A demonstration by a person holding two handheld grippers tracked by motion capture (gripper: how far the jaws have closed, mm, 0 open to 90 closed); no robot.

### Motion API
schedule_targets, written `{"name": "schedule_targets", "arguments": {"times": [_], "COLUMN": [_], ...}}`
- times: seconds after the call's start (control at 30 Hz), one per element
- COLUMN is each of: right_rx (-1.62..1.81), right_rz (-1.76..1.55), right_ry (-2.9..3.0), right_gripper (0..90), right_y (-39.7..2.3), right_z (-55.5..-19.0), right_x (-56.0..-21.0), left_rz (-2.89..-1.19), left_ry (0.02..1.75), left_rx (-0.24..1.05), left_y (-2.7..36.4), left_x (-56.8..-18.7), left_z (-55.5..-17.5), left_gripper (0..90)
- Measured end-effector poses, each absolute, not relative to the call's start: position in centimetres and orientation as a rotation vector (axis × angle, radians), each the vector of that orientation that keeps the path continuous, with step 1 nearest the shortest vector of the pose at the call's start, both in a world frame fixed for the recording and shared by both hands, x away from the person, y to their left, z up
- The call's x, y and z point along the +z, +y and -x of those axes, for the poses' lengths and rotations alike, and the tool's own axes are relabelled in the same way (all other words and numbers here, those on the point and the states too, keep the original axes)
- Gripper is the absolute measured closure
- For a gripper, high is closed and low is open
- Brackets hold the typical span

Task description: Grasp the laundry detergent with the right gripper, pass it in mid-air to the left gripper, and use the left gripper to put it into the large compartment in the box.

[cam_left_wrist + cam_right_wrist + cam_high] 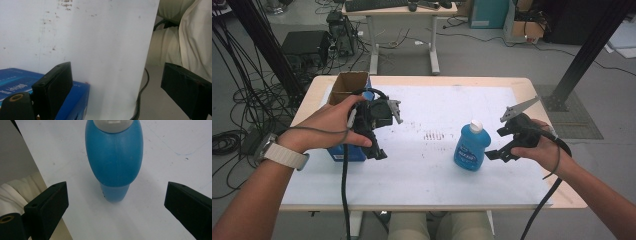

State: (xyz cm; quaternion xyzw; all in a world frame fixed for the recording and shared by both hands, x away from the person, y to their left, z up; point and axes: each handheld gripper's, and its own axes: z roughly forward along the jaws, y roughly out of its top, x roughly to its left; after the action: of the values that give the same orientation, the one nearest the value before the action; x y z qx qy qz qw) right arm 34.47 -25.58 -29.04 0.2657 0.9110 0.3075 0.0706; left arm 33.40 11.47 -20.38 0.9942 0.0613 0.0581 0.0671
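The rounded blue plastic bottle with a white cap (472, 146) stands upright on the white sheet covering the pale wooden worktop (532, 85), right of centre. The right tool (498, 152) sits just beside it on the bottle's right, held low in the person's right hand (542, 147), not touching it. In the right gripper view the bottle (114, 157) sits ahead, centred between the two black jaws, which stand spread wide with clear white sheet on either side of it and nothing pinched.

Over on the left, the left tool (377, 150) is held in the left hand (329, 127) above a dark blue cardboard box (347, 152) lying near the worktop's left edge. In the left gripper view that blue box (75, 100) shows just behind the left-hand jaw, and the jaws are spread apart with nothing between them, pointing back towards the person's light trousers (175, 32) past the near edge of the sheet.

Behind the left hand, an open brown cardboard carton (347, 85) stands at the worktop's far left corner. A white watch strap (284, 155) wraps the left wrist. The bottle and the blue box are well apart.
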Motion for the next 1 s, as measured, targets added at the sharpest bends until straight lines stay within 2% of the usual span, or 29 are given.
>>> {"name": "schedule_targets", "arguments": {"times": [1.0], "right_rx": [1.152], "right_rz": [-0.86], "right_ry": [2.572], "right_gripper": [4.5], "right_y": [-26.6], "right_z": [-33.5], "right_x": [-32.1], "left_rz": [-2.991], "left_ry": [0.194], "left_rx": [0.17], "left_y": [11.6], "left_x": [-20.5], "left_z": [-33.5], "left_gripper": [10.8]}}
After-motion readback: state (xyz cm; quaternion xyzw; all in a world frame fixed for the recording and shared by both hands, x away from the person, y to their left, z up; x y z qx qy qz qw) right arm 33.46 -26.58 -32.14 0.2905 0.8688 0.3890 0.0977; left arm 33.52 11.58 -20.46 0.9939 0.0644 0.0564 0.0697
